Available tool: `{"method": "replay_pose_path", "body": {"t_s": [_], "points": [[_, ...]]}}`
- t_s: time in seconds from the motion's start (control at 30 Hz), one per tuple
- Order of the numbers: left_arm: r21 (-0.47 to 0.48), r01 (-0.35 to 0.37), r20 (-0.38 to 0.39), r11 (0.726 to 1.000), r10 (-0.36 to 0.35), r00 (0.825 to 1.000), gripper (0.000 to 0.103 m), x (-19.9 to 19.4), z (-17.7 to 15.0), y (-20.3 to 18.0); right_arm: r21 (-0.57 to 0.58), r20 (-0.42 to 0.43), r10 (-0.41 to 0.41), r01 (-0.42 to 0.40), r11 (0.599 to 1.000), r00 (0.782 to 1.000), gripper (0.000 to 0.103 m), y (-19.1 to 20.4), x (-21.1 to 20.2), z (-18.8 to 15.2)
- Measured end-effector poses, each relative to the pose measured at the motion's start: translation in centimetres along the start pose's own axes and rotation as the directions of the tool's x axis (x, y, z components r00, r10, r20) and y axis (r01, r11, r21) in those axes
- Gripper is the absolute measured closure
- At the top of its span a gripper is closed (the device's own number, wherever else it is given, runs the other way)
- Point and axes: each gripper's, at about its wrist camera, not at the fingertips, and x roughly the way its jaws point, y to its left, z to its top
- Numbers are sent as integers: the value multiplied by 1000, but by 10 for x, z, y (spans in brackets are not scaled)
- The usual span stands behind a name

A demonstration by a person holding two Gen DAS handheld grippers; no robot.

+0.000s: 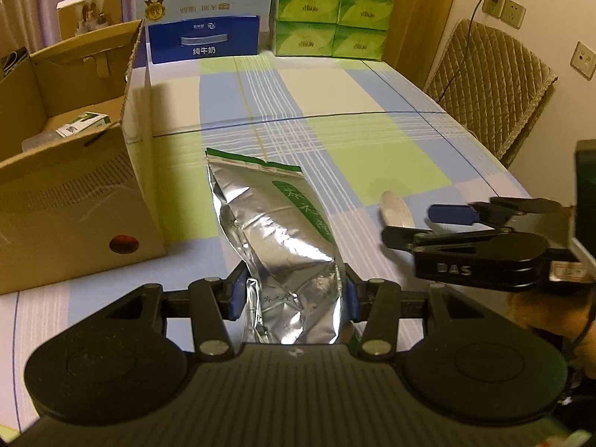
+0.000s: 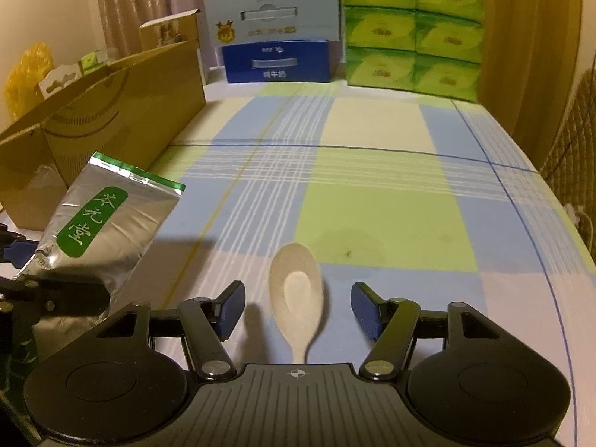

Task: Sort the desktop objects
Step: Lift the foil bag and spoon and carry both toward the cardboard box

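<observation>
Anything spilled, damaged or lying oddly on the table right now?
Nothing spilled. The foil pouch is creased and tilted, but only because the left gripper clamps its bottom end. The spoon lies flat between the right gripper's open fingers.

Green tissue packs [image 1: 331, 7], quilted chair [image 1: 488, 89]

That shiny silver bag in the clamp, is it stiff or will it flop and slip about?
The foil bag is creased and crumpled, so it probably bends rather than staying rigid. Its smooth surface looks slippery, though the left gripper pinches its lower end from both sides. It looks partly filled, so likely light.
</observation>
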Motion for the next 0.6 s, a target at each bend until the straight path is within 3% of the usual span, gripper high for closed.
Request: {"method": "replay_pose_path", "body": {"t_s": [0.1,0.3,0.5,0.6], "points": [[-6,6,-7,1000,-6,1000,59,3,-2,2,-18,1,-1,1,1000,1000,47,4,8,-2],[-25,13,-16,1000,-13,1000,59,6,-5,7,-40,27,-49,50,998,998,73,4,9,-3],[-16,11,-13,1000,-12,1000,59,6,-5,5,-31,40,-62,63,998,997,73,4,3,-4],[-2,6,-8,1000,-6,1000,59,5,-5,3,-6,87,-52,53,999,995,73,0,-12,3]]}}
